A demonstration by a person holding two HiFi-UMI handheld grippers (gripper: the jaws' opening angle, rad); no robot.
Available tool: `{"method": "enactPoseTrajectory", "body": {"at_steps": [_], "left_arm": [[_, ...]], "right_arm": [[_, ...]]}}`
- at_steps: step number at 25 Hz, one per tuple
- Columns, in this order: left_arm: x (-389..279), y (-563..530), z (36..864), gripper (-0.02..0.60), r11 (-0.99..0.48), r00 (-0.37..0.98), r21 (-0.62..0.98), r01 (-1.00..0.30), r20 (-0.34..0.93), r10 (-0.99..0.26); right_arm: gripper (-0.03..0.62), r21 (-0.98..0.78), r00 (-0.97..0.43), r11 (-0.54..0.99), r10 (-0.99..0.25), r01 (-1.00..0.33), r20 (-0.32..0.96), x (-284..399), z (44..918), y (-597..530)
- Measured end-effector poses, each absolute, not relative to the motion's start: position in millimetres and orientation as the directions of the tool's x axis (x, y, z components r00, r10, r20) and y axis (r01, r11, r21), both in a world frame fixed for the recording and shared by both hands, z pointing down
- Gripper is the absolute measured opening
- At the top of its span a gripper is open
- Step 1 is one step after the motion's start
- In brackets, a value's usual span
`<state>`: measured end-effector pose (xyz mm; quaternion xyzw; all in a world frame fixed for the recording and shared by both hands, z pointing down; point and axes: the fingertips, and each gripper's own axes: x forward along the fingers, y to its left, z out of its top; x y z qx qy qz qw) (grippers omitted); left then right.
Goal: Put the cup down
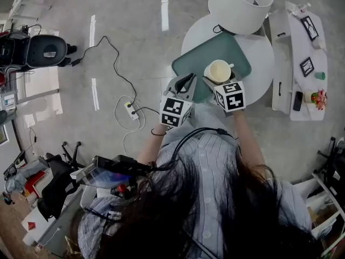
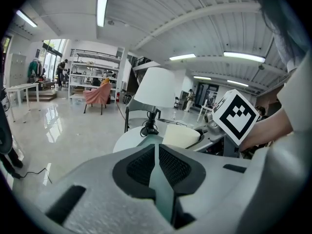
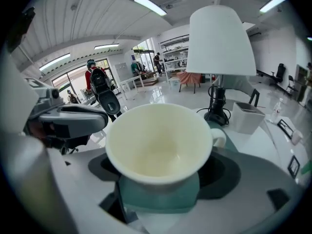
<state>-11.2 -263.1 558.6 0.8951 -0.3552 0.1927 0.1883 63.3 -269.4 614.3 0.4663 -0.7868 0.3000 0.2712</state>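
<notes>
Head view: a round white worktop point(image 1: 265, 63) carries a green tray point(image 1: 197, 58) whose near-left corner juts past the worktop's rim over the floor point(image 1: 135, 31). A cream cup point(image 1: 218, 70) is over the tray's right half, close to its near edge. Bare tray lies open to the cup's left and beyond it. The white lamp point(image 1: 240, 4) stands at the worktop's far edge, its shade overhanging the tray's far corner. A narrow white side shelf point(image 1: 302, 42) runs along just beside the worktop on the right.

The right gripper point(image 1: 214, 83) is clamped on the cup. In the right gripper view its dark pads press either side of the cup's lower body, and the handle point(image 3: 220, 137) points right. Green tray shows beneath, but whether the base touches it cannot be told.

The left gripper point(image 1: 187, 83) sits at the tray's near-left edge, just beside the right one. In the left gripper view its jaws are drawn to a thin slit with the tray's green edge filling it. A cable and power strip point(image 1: 131, 110) lie on the floor to the left.
</notes>
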Motion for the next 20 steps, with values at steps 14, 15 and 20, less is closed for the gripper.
{"method": "enactPoseTrajectory", "body": {"at_steps": [14, 15, 20], "left_arm": [[-4, -297, 564, 0.037, -0.630, 0.623, 0.184, -0.754, 0.502, -0.600], [-5, -297, 565, 0.037, -0.629, 0.620, 0.181, -0.756, 0.506, -0.600], [-17, -294, 571, 0.037, -0.606, 0.595, 0.177, -0.776, 0.525, -0.609]], "right_arm": [[0.406, -0.166, -0.384, 0.416, -0.521, -0.894, 0.762, 78, 677, -330], [0.405, -0.164, -0.381, 0.414, -0.521, -0.896, 0.764, 78, 680, -334], [0.405, -0.144, -0.356, 0.400, -0.528, -0.905, 0.771, 79, 693, -348]]}}
